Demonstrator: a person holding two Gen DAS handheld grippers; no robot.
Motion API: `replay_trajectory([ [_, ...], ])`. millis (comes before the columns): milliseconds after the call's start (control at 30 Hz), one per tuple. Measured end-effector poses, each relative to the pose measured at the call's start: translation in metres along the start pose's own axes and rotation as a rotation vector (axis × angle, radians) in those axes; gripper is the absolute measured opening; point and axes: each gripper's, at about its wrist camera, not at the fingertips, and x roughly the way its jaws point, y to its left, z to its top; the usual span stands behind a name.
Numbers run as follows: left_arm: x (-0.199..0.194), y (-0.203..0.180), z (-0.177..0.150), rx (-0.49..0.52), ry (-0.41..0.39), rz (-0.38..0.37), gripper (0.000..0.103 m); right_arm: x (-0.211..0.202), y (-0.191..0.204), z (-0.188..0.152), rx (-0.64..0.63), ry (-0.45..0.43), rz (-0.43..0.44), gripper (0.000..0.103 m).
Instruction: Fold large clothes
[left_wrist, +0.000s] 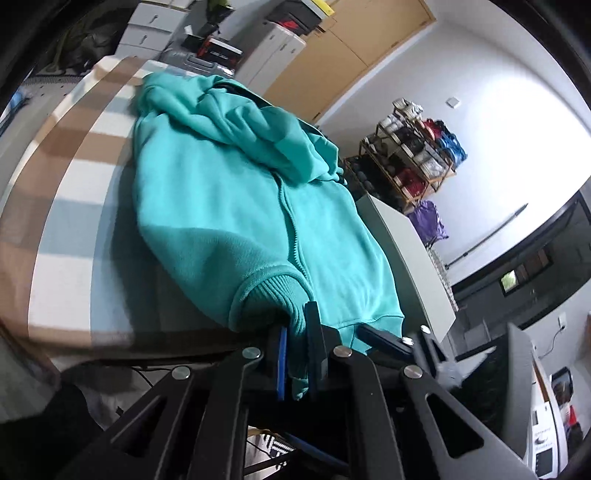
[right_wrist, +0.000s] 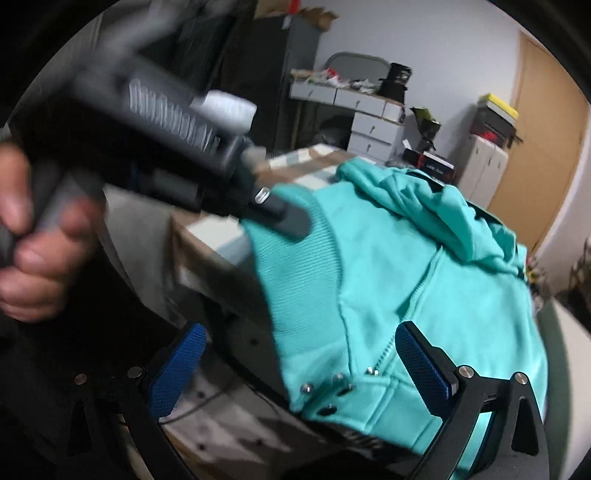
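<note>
Left claw: while the ribbed cuff (left_wrist: 275, 295) is pinched between its pressed-together fingers, the left gripper (left_wrist: 297, 354) is held at the near edge of the table (left_wrist: 70, 206).
Right claw: the right gripper (right_wrist: 295, 365) is seen spread wide, its blue pads (right_wrist: 421, 365) apart on either side of the hem (right_wrist: 332, 391); nothing is gripped, and the far pad appears to lie just beside or against the cloth.
Garment: the teal hoodie (left_wrist: 229, 206) is laid on the striped table, hem at the near edge, hood (left_wrist: 236, 122) bunched at the far end.
Long axis: the zipper (left_wrist: 291, 229) is seen running away from both claws, from hem toward hood.
Key relation: the hoodie lies straight ahead of both claws; the hem corner with snaps (right_wrist: 325, 395) is judged nearer the right claw, the cuff already taken by the left.
Holder: the left hand (right_wrist: 33, 236) is visible gripping the other tool's handle, blurred.
Coming move: closure of the right claw on the hem is judged necessary before any fold toward the hood.
</note>
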Motion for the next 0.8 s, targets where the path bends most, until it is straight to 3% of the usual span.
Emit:
replay_trajectory([
  [33,0.001,0.001,0.001,0.003,0.004,0.002,0.003,0.007,-0.001,0.001,-0.009,0.016,-0.015,0.084],
  [67,0.001,0.001,0.003,0.005,0.007,0.008,0.003,0.016,-0.005,0.003,-0.004,0.046,-0.033,0.063],
  [100,0.002,0.002,0.005,0.006,0.009,0.02,0.003,0.022,-0.012,0.005,0.014,0.076,-0.036,0.052],
  [200,0.003,0.007,0.008,0.009,0.025,0.038,0.003,0.032,-0.041,0.007,0.136,0.123,0.084,0.041],
  [300,0.001,0.01,0.009,-0.004,0.024,0.044,0.003,0.02,-0.059,0.007,0.181,0.08,0.161,0.035],
  [367,0.003,0.013,0.008,-0.03,0.05,0.047,0.005,0.016,-0.069,0.008,0.226,0.061,0.204,0.021],
  [433,0.007,0.017,0.008,-0.055,0.089,0.06,0.01,0.017,-0.084,0.007,0.294,0.068,0.262,0.02],
  [500,0.008,0.022,0.004,-0.097,0.121,0.072,0.03,0.019,-0.097,0.006,0.367,0.042,0.296,0.018],
  [567,0.005,0.023,-0.004,-0.129,0.132,0.054,0.041,0.014,-0.104,0.01,0.432,0.019,0.319,0.016],
  [600,0.002,0.022,-0.011,-0.119,0.121,0.079,0.054,0.014,-0.113,0.008,0.485,-0.003,0.341,0.016],
  [667,-0.006,0.015,-0.024,-0.076,0.067,0.171,0.07,0.016,-0.124,0.011,0.548,-0.015,0.356,0.016],
  [733,-0.011,0.009,-0.039,-0.027,0.01,0.261,0.071,0.017,-0.132,0.01,0.604,-0.026,0.404,0.016],
  [800,-0.006,0.005,-0.049,0.01,-0.003,0.301,0.071,0.013,-0.133,0.011,0.614,-0.045,0.42,0.016],
])
